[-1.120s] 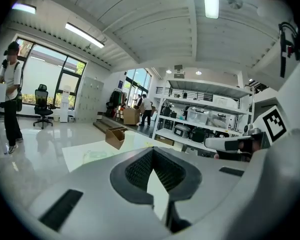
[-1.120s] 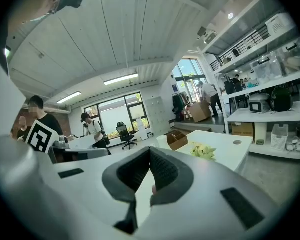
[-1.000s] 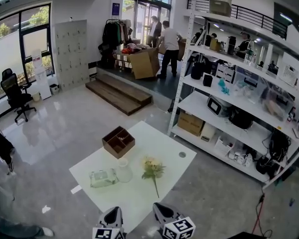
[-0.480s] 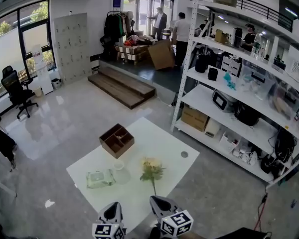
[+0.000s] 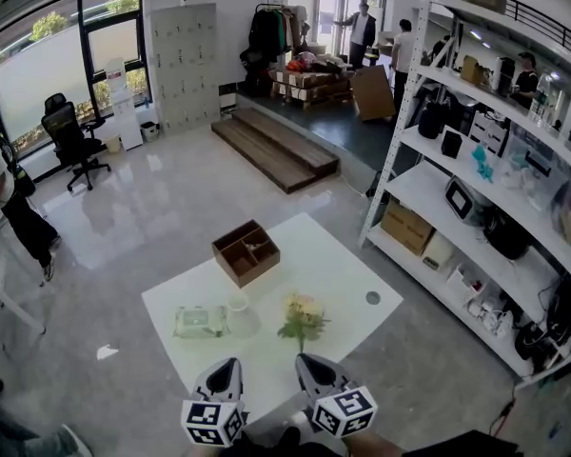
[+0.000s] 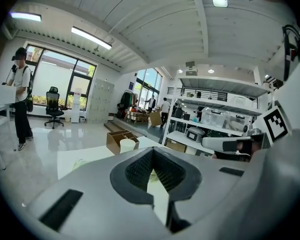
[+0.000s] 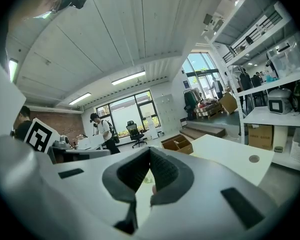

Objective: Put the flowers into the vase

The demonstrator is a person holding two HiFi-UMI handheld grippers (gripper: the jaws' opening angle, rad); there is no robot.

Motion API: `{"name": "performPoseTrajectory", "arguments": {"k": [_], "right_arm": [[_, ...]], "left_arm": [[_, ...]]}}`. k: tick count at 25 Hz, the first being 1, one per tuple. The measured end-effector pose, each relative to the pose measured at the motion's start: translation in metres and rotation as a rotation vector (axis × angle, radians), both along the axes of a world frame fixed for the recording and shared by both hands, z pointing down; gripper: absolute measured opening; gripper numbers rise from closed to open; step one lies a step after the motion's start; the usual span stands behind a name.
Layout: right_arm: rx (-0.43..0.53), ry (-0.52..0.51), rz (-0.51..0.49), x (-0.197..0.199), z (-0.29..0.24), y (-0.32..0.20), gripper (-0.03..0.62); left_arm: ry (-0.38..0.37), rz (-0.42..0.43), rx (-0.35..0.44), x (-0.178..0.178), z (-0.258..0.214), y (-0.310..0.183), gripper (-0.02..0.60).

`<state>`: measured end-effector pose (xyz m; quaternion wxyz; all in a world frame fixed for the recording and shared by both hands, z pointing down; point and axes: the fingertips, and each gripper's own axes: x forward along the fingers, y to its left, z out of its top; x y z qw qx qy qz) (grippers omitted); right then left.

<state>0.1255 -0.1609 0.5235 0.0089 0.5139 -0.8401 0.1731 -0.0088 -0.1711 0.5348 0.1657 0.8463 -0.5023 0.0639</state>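
The left gripper (image 5: 226,364) and the right gripper (image 5: 310,360) hang side by side over the near edge of the white surface (image 5: 338,272), each with its jaws pressed together and nothing in them. The flowers (image 5: 303,316) lie flat just ahead of the right jaws, with the stem end nearest them. The vase (image 5: 239,317) stands upright just left of the blooms, ahead of the left jaws, and a wooden box (image 5: 246,251) sits farther back

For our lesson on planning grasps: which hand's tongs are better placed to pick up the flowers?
Probably right. The right tongs lie just below the stem end of the flowers in the head view; the left tongs line up with the vase instead. Both are shut and empty.
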Motion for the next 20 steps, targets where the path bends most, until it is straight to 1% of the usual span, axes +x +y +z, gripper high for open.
{"name": "performPoseTrajectory", "arguments": {"k": [4,20], "right_arm": [[0.013,-0.001,-0.003,-0.001,-0.006,-0.01,0.002],[-0.001,0.03,0.034,-0.027,-0.003,-0.028,0.002]], "left_arm": [[-0.003,-0.002,0.024,0.003,-0.01,-0.016,0.003],[-0.053,0.026,0.024,-0.006,-0.006,-0.045,0.003]]}}
